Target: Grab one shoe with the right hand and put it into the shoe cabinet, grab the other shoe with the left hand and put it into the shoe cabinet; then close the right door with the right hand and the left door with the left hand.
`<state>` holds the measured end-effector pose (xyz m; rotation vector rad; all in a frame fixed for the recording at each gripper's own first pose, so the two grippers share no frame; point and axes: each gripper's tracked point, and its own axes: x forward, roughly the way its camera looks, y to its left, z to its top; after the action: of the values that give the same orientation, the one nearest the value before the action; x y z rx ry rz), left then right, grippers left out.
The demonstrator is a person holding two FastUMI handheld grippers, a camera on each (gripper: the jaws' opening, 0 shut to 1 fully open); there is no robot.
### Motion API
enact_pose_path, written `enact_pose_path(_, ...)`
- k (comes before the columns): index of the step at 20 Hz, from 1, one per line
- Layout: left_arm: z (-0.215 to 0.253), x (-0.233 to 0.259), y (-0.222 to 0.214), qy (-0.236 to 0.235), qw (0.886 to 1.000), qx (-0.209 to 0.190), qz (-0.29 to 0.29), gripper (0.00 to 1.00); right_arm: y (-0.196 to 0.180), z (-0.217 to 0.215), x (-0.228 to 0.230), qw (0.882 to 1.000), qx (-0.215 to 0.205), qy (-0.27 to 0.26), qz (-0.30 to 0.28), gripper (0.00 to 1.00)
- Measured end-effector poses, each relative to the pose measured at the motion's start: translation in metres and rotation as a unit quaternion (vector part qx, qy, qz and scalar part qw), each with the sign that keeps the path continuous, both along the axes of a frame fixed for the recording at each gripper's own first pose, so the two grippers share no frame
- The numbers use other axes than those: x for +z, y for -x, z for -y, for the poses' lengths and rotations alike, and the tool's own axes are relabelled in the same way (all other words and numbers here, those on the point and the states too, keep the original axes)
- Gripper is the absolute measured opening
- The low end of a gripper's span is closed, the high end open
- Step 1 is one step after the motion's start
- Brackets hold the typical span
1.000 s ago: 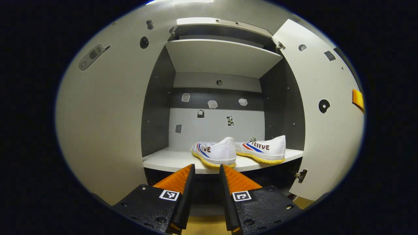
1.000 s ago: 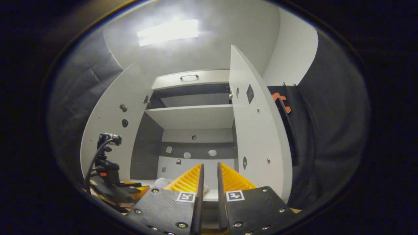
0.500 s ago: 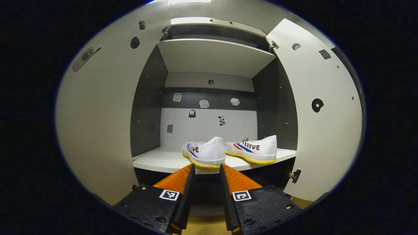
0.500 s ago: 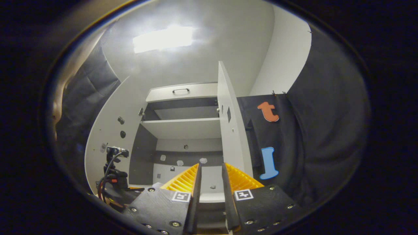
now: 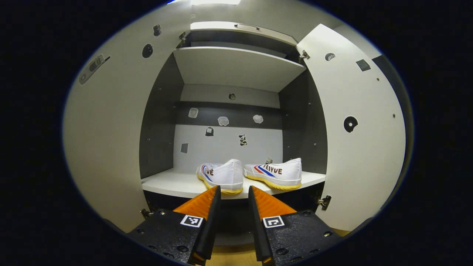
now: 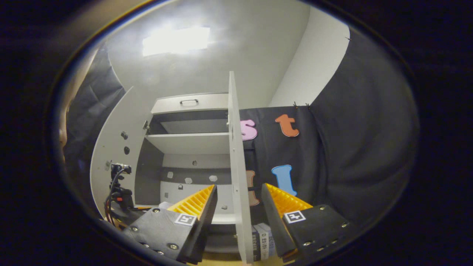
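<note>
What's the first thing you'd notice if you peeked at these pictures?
Two white shoes with yellow soles, the left shoe and the right shoe, sit side by side on the lower shelf of the open shoe cabinet. In the right gripper view, the right door stands edge-on between the spread fingers of the right gripper.

- Two shoes stand side by side in the shoe cabinet (image 5: 166,111), on the lower shelf (image 5: 173,184), near its front edge
- Left shoe (image 5: 221,176) sits nearer the front; right shoe (image 5: 275,173) by the right wall
</note>
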<state>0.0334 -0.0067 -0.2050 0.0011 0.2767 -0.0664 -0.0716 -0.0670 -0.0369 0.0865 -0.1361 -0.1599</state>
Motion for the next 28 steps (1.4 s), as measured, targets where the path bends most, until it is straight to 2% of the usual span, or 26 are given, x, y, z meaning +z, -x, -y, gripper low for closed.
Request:
enact_pose_path(3, 0.002, 0.000, 0.000, -0.002, 1.000, 0.000, -0.001, 0.45, -0.004, 0.039, -0.002, 0.999, -0.048, -0.003, -0.015, 0.71)
enact_pose_path(6, 0.002, 0.002, 0.001, -0.004, 1.000, 0.000, 0.002, 0.45, -0.018, 0.054, -0.019, 0.997, -0.059, -0.006, -0.050, 0.72)
enact_pose_path(10, 0.010, 0.003, 0.003, 0.002, 1.000, -0.011, 0.003, 0.45, -0.033, 0.044, -0.044, 0.995, -0.026, -0.007, -0.094, 0.72)
enact_pose_path(12, 0.015, 0.003, 0.004, 0.003, 1.000, -0.018, 0.001, 0.45, -0.034, 0.046, -0.050, 0.994, -0.030, -0.001, -0.104, 0.72)
enact_pose_path(17, 0.024, 0.004, 0.009, 0.000, 1.000, -0.026, -0.003, 0.45, -0.036, 0.033, -0.054, 0.993, 0.006, -0.016, -0.119, 0.72)
enact_pose_path(23, 0.044, 0.026, 0.033, 0.007, 0.999, -0.033, 0.018, 0.45, -0.040, 0.005, -0.053, 0.990, 0.043, -0.002, -0.132, 0.72)
enact_pose_path(28, 0.025, 0.046, 0.056, 0.001, 1.000, -0.011, 0.029, 0.43, -0.048, -0.030, -0.055, 0.987, 0.065, 0.015, -0.145, 0.72)
